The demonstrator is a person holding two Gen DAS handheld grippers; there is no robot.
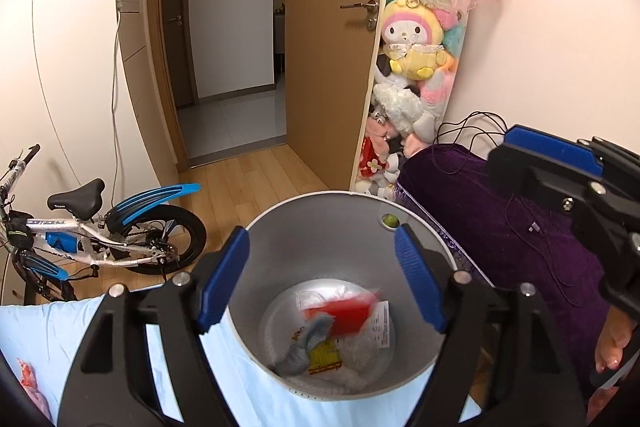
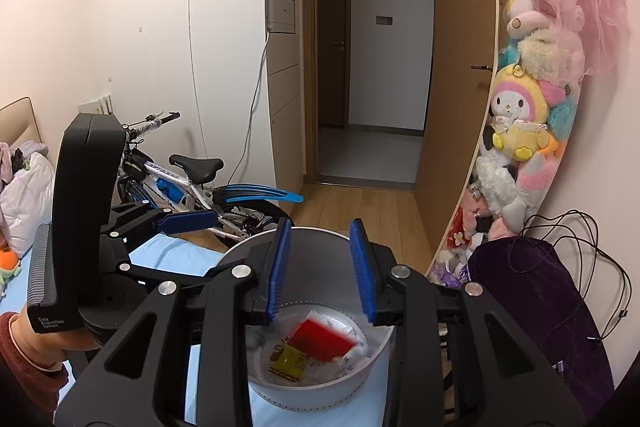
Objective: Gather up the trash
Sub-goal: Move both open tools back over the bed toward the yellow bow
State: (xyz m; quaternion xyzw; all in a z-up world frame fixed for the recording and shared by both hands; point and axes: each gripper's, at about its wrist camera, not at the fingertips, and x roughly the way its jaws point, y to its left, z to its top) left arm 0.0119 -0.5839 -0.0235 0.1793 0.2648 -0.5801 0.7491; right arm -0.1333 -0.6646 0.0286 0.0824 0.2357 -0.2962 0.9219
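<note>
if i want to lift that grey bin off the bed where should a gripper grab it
Grip the grey bin by its thin upper rim, one finger inside and one outside, coming down from above. The body looks too wide for either gripper to span, and the open top leaves the wall edge free. The far rim, clear of the trash, seems easiest.

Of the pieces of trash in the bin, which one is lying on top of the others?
The red packet: it lies over the white plastic, uncovered, while the yellow wrapper sits lower beside it on the floor of the bin.
</note>
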